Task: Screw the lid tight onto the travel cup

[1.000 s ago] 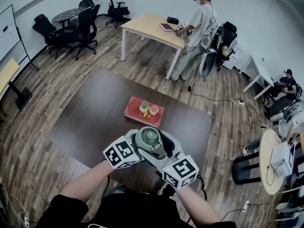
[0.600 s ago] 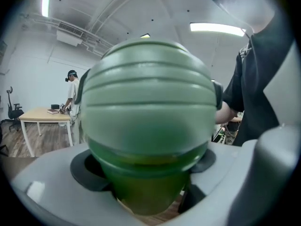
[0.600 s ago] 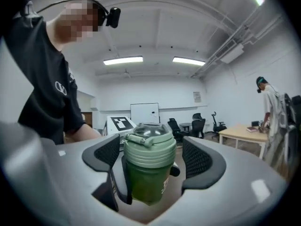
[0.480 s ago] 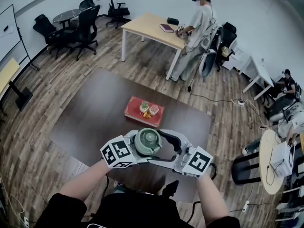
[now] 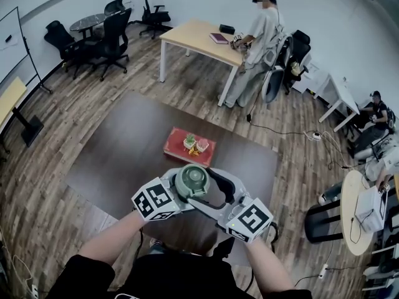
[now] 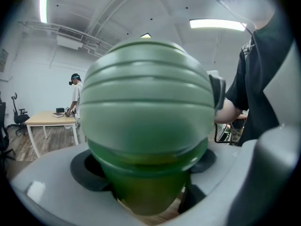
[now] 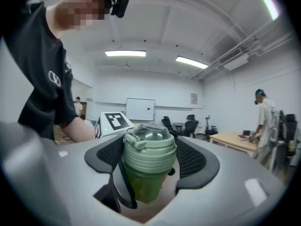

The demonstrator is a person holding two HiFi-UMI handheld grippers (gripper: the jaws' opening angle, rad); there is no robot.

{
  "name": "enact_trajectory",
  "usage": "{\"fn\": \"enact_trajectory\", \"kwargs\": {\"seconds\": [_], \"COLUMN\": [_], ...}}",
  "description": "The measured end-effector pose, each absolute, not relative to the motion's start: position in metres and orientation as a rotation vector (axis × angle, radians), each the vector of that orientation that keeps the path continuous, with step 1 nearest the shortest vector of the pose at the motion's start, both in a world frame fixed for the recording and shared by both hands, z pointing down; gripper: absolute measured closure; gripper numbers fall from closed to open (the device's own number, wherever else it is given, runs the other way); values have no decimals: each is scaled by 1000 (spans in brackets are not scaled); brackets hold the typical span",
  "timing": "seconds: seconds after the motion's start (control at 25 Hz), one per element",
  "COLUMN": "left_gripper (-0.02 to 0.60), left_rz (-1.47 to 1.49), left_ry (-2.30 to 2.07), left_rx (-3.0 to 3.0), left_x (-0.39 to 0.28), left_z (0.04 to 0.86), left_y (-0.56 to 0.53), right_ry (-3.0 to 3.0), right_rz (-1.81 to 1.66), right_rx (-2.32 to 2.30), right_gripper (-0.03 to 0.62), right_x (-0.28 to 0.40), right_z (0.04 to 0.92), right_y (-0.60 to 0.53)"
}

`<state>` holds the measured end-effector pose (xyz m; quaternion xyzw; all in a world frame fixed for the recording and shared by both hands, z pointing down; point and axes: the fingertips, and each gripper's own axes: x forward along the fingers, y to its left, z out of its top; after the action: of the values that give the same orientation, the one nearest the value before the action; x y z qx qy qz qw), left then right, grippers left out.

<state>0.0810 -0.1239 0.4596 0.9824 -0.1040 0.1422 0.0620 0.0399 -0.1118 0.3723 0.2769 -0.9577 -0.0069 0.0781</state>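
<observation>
Forearms reach forward from your body and meet low in the head view, with your two grippers roughly level and facing each other. At the left, your left gripper (image 6: 148,166) is clamped on the body of the one green travel cup (image 6: 141,194), which stands upright between its pads above the near edge of the dark table (image 5: 124,142). The cup's one lid (image 5: 191,180) sits on top. At the right, your right gripper (image 7: 150,160) has just been closing its jaws, and both pads now press the lid's ribbed sides.
</observation>
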Motion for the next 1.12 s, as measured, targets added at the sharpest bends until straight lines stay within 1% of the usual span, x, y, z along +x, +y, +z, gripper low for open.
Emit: {"fn": "enact_trajectory", "kwargs": {"seconds": [0.16,0.28,0.36,0.48,0.64,0.84,0.96,1.12], "left_gripper": [172,172,172,172,171,172,172,172], "left_rz": [438,407,396,388,391,399,383,387], "left_ry": [-336,-316,-307,-291,-248,-217,-262,-326], "left_rx": [2964,2957,2953,2955,2963,2970,2967,2954], "left_x": [79,79,78,77,80,86,83,79], "left_z": [462,459,457,452,450,450,448,449], "left_y": [-127,-127,-127,-123,-115,-107,-116,-125], "right_ry": [-2662,-2726,-2871,-3015,-2959,-2958,-2984,-2934], "right_rz": [-20,-25,-27,-70,-38,87,104,147], "right_rx": [1296,1296,1167,816,323,105,242,772], "right_gripper": [227,223,219,215,215,218,220,223], "right_x": [34,34,40,55,56,50,46,41], "right_z": [376,371,361,353,377,386,382,381], "right_y": [-113,-111,-105,-96,-99,-104,-109,-114]}}
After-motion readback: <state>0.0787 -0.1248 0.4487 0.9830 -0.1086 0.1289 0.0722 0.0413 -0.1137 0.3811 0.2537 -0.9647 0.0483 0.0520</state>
